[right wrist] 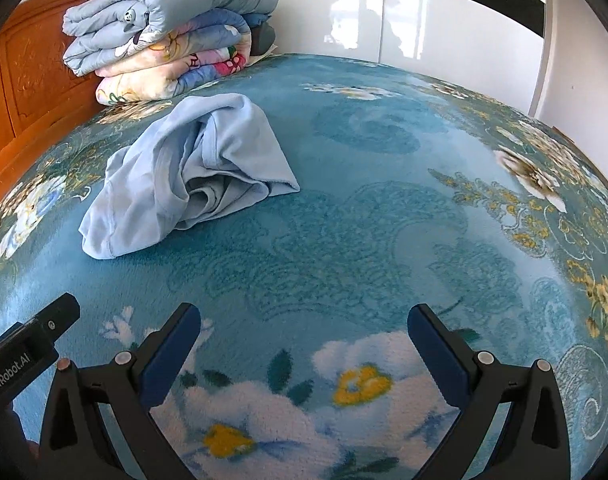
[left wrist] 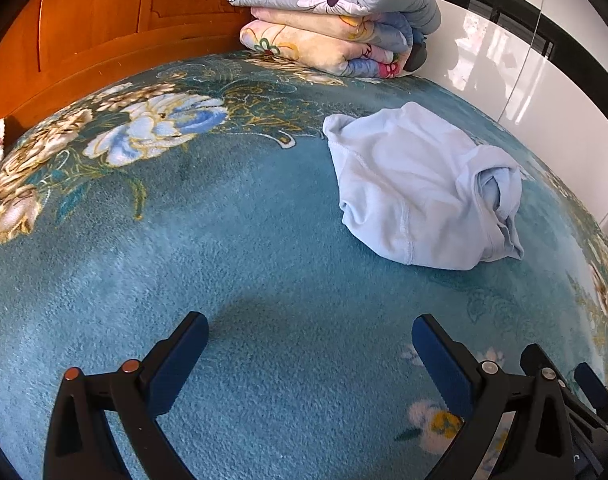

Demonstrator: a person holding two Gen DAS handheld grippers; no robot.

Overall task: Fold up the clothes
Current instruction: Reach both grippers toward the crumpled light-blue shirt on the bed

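A pale blue garment (left wrist: 419,188) lies crumpled in a loose heap on a teal floral bedspread (left wrist: 240,240), unfolded, with a stitched hem turned toward the viewer. The left gripper (left wrist: 309,344) hovers over bare bedspread with its jaws spread wide and nothing between them; the garment lies ahead of it and off to its right, well apart from both fingers. The right gripper (right wrist: 304,336) is likewise spread wide and empty, poised above a white and yellow flower of the bedspread (right wrist: 343,208) pattern; from here the garment (right wrist: 184,176) lies ahead and to the left, again clear of the fingers. The two tools sit side by side, the garment beyond them and roughly between their lines of sight. Behind the garment, a stack of folded quilts (right wrist: 172,36) rests against a wooden headboard (left wrist: 104,20), near glossy white wardrobe doors (right wrist: 423,16).
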